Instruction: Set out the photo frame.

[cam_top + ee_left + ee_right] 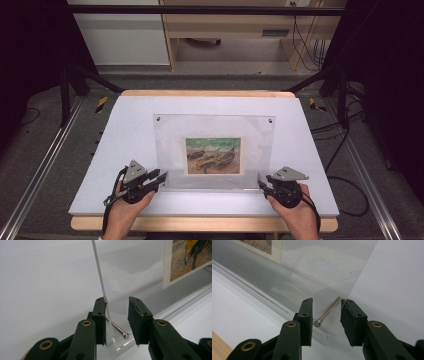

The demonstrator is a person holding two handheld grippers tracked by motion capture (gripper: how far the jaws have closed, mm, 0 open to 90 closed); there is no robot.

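Jaws of the left gripper (161,176) and right gripper (260,183) stand parted around the near corners of the clear acrylic picture frame (215,131) on the white table (310,170), each apparently astride a metal pin (117,328).

The worktop (100,165) is covered with a white sheet, and a strip of light wood shows along its far edge and its near edge. Metal rails (40,175) run along the floor at both sides of it. Behind the worktop stands a wooden piece of furniture (172,45) beside a white cabinet (120,35). Black cables (345,150) lie on the grey floor at the right. Short yellow-and-black striped marks (101,103) are near the far corners of the worktop.
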